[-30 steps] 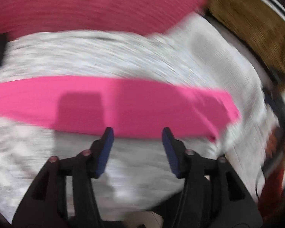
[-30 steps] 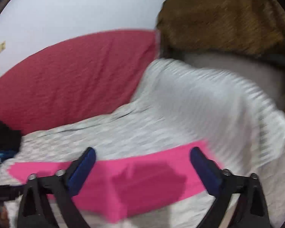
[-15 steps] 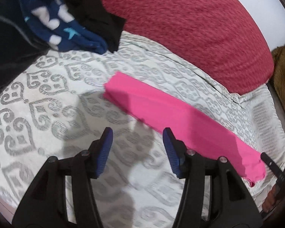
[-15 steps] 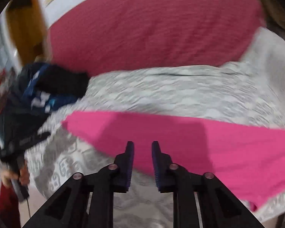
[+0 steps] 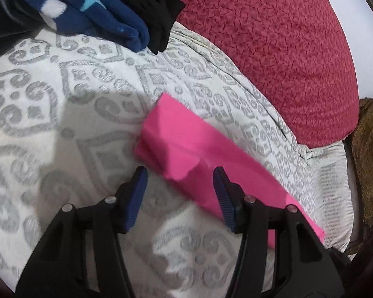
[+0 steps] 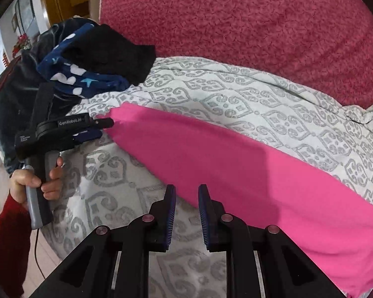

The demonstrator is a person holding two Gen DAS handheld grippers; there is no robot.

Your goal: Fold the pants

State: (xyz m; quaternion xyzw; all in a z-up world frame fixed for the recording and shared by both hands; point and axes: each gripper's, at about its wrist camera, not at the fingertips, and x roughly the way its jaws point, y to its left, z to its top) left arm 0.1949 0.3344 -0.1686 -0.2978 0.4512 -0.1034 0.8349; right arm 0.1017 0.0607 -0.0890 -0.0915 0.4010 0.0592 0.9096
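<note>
Now, through the left wrist camera, we hold our left gripper [image 5: 177, 185] with its fingers spread wide and empty, poised just above the near end of the pink pants [image 5: 186, 146], which lie as a long, already narrowed strip slanting across the patterned white bedspread [image 5: 49, 124]. That end shows doubled layers and a ragged little lip between our fingertips, the natural place to pinch, and we judge the cloth light, soft and limp, likely to sag and slide unless both layers are caught together. Beyond it sit a red pillow [image 5: 273, 49] and a heap of navy star fleece [image 5: 92, 12] with a black garment [image 5: 151, 5], so room is tighter that way. From the right wrist camera, our right gripper [image 6: 186, 196] has its fingers drawn near together with a slim gap, holding nothing, hovering at the strip's near edge about midway along. We see the left gripper [image 6: 104, 126] at the far left tip of the pants [image 6: 236, 168]. Open bedspread [image 6: 126, 198] lies on our side of the strip, ample for folding the ends together
</note>
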